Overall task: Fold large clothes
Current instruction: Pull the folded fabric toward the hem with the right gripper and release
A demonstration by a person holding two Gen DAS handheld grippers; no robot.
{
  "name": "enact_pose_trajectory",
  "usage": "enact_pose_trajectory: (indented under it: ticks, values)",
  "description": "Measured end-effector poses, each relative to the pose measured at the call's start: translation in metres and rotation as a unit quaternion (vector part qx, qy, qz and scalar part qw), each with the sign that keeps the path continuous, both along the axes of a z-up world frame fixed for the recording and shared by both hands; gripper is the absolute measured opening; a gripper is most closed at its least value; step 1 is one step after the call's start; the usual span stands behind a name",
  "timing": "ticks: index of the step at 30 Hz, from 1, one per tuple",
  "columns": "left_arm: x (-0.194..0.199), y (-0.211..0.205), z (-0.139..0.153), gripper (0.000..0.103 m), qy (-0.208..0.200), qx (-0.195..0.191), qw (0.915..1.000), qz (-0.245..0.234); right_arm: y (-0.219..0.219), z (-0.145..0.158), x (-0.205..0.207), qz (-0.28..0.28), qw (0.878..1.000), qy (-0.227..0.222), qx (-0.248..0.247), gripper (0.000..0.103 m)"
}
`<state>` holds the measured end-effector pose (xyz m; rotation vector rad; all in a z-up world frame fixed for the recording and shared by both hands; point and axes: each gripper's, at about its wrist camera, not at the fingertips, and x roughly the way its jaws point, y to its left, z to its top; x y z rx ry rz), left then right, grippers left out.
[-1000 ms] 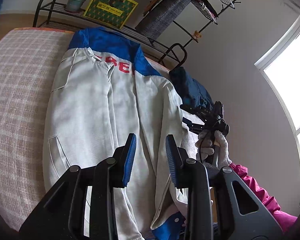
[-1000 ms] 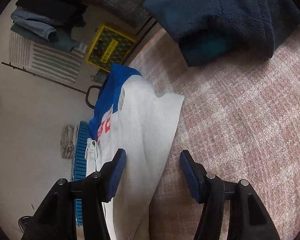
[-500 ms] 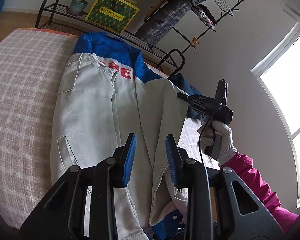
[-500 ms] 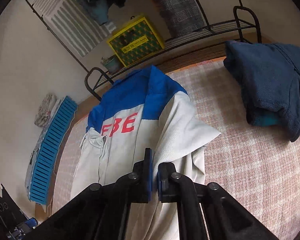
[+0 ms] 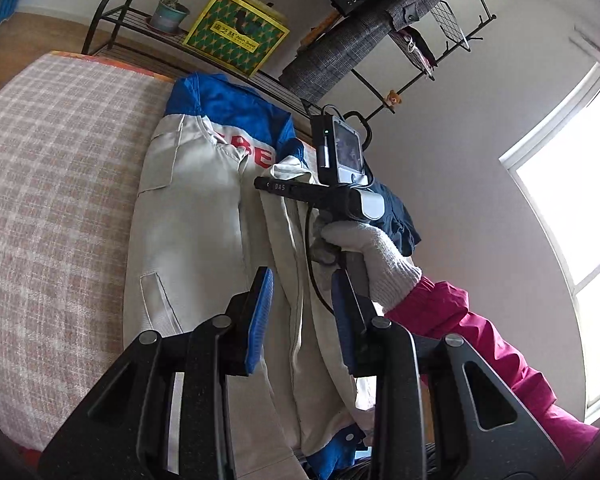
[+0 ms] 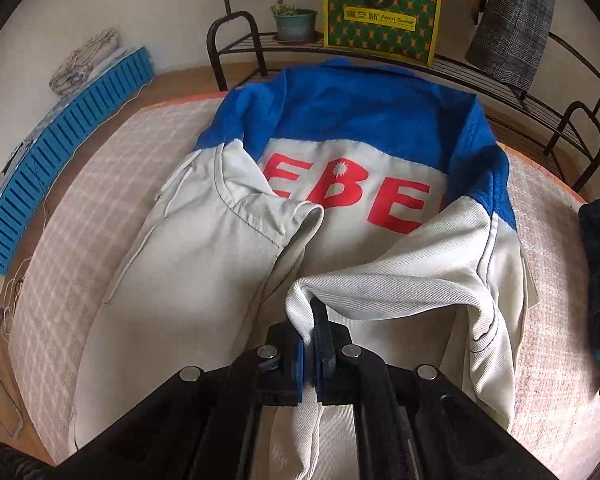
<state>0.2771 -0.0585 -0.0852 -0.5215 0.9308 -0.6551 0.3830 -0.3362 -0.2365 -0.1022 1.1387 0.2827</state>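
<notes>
On the pink checked bed cover (image 6: 100, 184), the white-and-blue twill jacket (image 6: 204, 264) lies flat, its 3 o'clock edge clenched in the right tool (image 6: 309, 354), jaws easing slightly, for folding toward 9 o'clock, while the left tool (image 5: 302, 322) hangs released; next, the flap should be laid flat.

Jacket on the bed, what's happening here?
A person is folding a grey and blue jacket on a checked bed. The right gripper has its fingers clamped on the grey fabric of the jacket's right side, lifted over the middle. The left gripper hovers above the lower part, holding nothing.
</notes>
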Motion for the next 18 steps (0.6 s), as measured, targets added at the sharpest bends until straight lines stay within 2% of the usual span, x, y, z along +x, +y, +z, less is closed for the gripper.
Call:
enact_pose_trajectory:
  ticks: [1, 2, 3, 6, 8, 10, 12, 14, 16, 18]
  values:
    - [0.0, 0.001, 0.0, 0.029, 0.001, -0.001, 1.0, 0.0, 0.004, -0.009, 0.001, 0.0, 1.0, 0.016, -0.008, 0.008]
    - [0.0, 0.001, -0.001, 0.029, 0.004, -0.003, 1.0, 0.0, 0.004, -0.009, -0.002, -0.004, 1.0, 0.018, -0.009, 0.017]
    - [0.0, 0.002, -0.001, 0.029, 0.005, -0.006, 1.0, -0.001, 0.001, -0.004, -0.007, 0.0, 1.0, 0.019, 0.011, 0.023]
    - [-0.004, 0.003, 0.001, 0.029, 0.001, -0.004, 1.0, -0.004, -0.02, 0.027, -0.029, 0.017, 0.996, 0.015, 0.084, 0.027]
    - [-0.005, 0.005, 0.001, 0.029, 0.0, -0.007, 1.0, -0.002, -0.039, 0.052, -0.049, 0.025, 0.993, -0.011, 0.114, 0.03]
    - [-0.006, 0.007, 0.002, 0.029, 0.002, -0.013, 0.9999, -0.001, -0.061, 0.069, -0.061, 0.002, 0.994, -0.046, 0.097, 0.036]
    - [-0.007, 0.006, 0.004, 0.029, 0.0, -0.014, 0.9999, -0.001, -0.078, 0.072, -0.061, -0.031, 0.997, -0.064, 0.043, 0.046]
    - [-0.008, 0.003, 0.004, 0.029, -0.002, -0.011, 0.9999, -0.004, -0.09, 0.065, -0.046, -0.055, 0.997, -0.06, 0.011, 0.047]
    - [-0.008, 0.0, 0.002, 0.029, 0.0, -0.009, 0.9999, -0.008, -0.093, 0.054, -0.037, -0.061, 0.997, -0.044, 0.014, 0.046]
    - [-0.008, -0.003, 0.002, 0.029, 0.001, -0.006, 0.9999, -0.01, -0.089, 0.044, -0.028, -0.056, 0.997, -0.045, -0.027, 0.043]
